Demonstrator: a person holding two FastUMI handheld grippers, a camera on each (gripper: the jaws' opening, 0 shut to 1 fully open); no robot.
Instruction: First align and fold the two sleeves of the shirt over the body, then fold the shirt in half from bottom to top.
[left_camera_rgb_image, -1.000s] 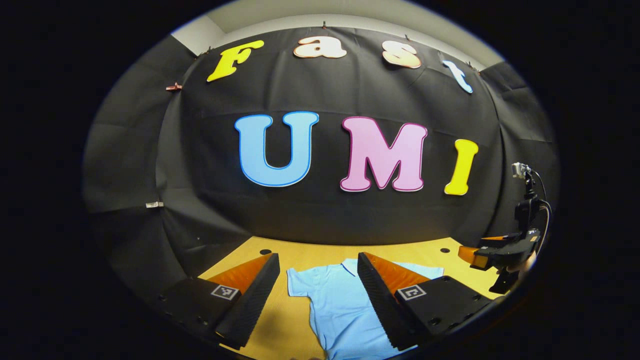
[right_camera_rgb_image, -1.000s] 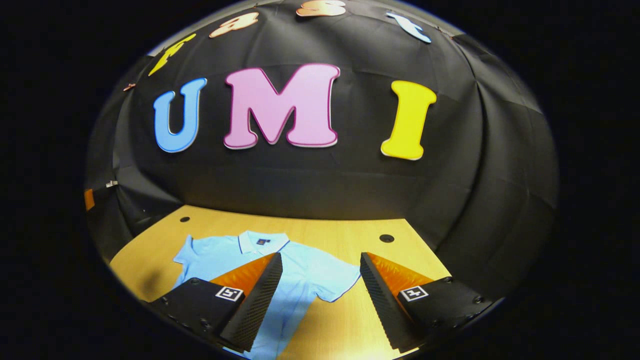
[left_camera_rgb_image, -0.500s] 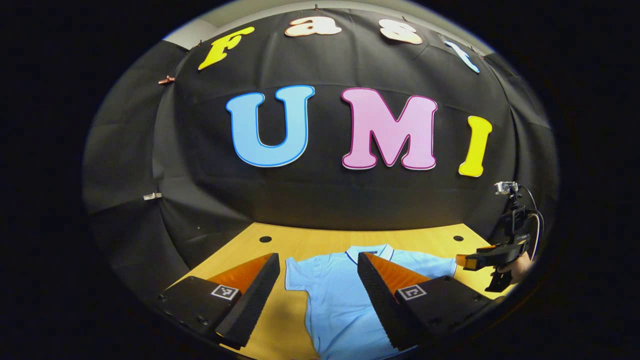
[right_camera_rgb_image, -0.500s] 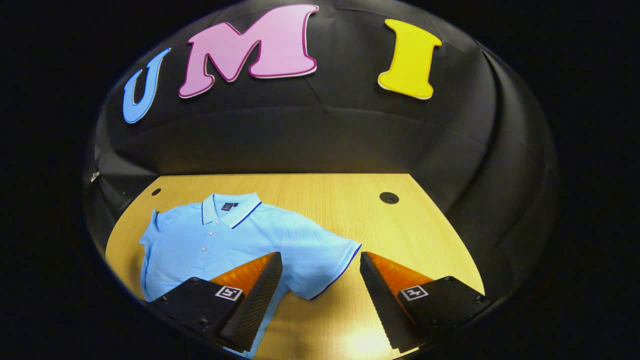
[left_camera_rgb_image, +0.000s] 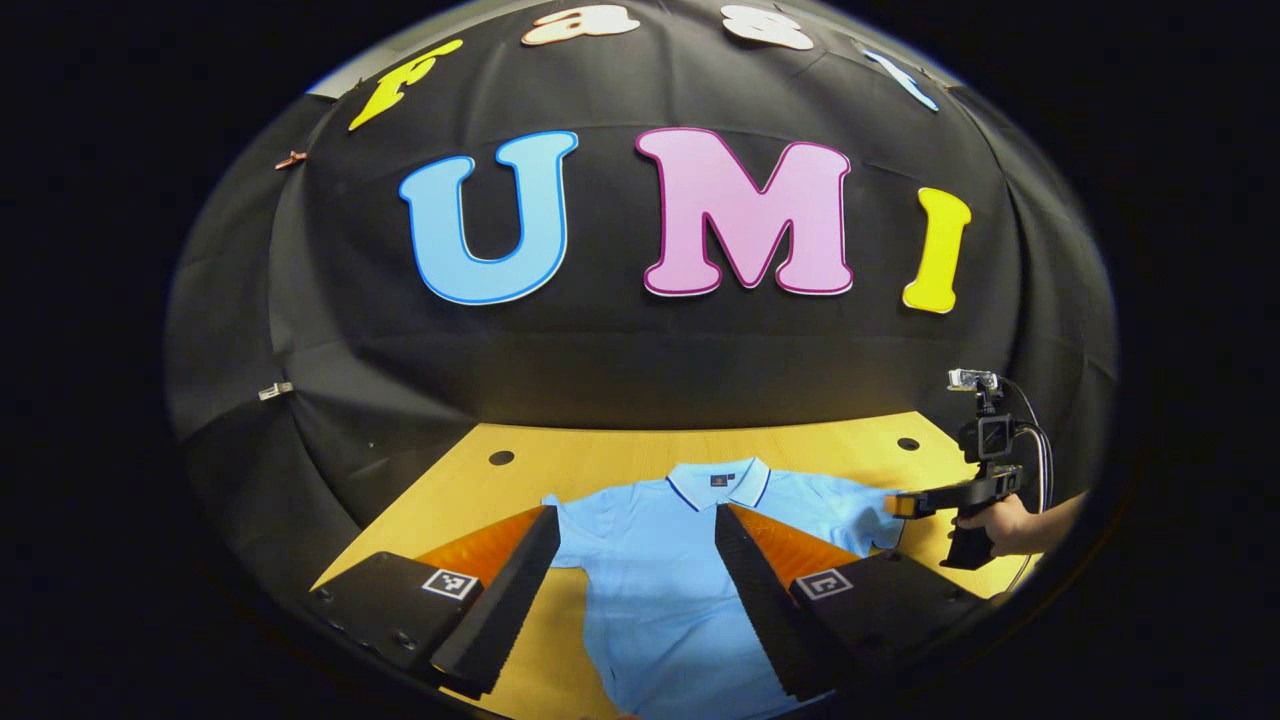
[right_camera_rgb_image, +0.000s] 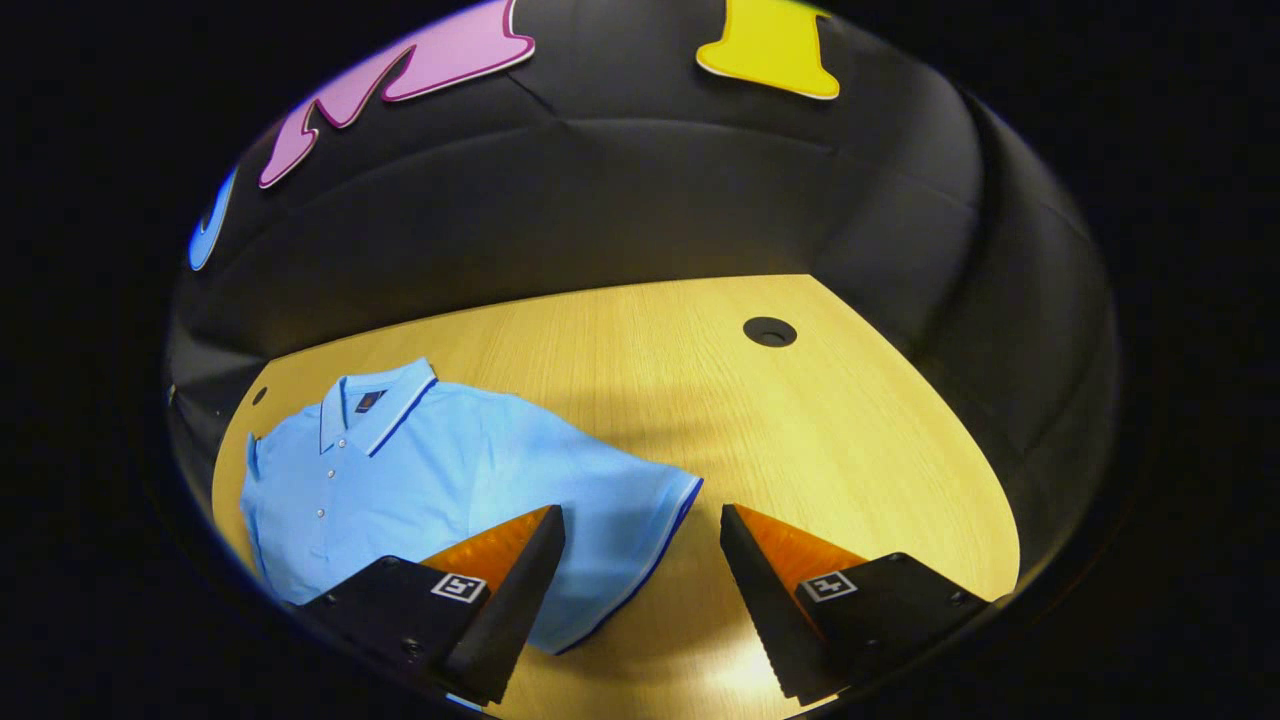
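Observation:
A light blue polo shirt (left_camera_rgb_image: 650, 570) lies flat on the wooden table (left_camera_rgb_image: 600, 462), collar toward the far wall, both short sleeves spread out. My left gripper (left_camera_rgb_image: 635, 518) hovers open above the shirt's left shoulder and chest, touching nothing. In the right gripper view the shirt (right_camera_rgb_image: 420, 470) fills the lower left, and its right sleeve (right_camera_rgb_image: 620, 530) with a dark-trimmed hem reaches between the fingers of my open right gripper (right_camera_rgb_image: 642, 520). The left gripper view also shows the right gripper (left_camera_rgb_image: 905, 504) at the sleeve's edge, held by a hand (left_camera_rgb_image: 1005, 525).
The table (right_camera_rgb_image: 820, 440) has round cable holes at its far corners (right_camera_rgb_image: 770, 331) (left_camera_rgb_image: 501, 458) (left_camera_rgb_image: 908, 443). Black cloth walls close in the back and both sides. Bare wood stretches to the right of the shirt.
Both grippers have tipped down and moved closer to the shirt. The right gripper has come down to the right sleeve, whose hem now lies between its fingers.

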